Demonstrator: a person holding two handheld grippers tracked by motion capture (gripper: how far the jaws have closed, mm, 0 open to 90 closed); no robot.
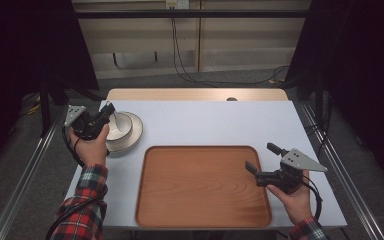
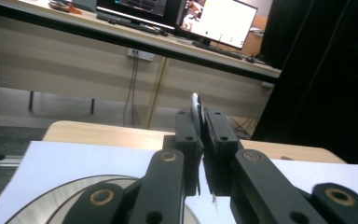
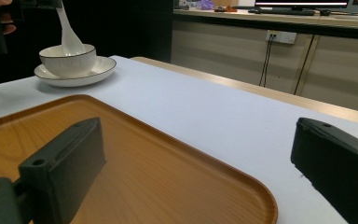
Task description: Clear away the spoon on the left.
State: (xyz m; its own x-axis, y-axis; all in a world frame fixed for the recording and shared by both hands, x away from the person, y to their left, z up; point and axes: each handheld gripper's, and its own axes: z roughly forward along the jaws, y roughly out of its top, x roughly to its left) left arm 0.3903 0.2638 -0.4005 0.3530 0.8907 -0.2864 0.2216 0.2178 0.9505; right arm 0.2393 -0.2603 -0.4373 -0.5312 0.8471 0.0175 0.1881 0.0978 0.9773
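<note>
- At table's left rear: white spoon (image 3: 68,33) clamped by its handle tip in left gripper (image 1: 107,111), bowl end hanging inside bowl (image 3: 68,59) on saucer (image 3: 76,76).
- Likely ceramic: light, stiff, glossy, slippery, chip-prone.
- Best gripped across flat handle, near mid-length, firmly.
- Beside wooden tray (image 1: 202,186): right gripper (image 1: 260,162) spread wide, empty.
</note>
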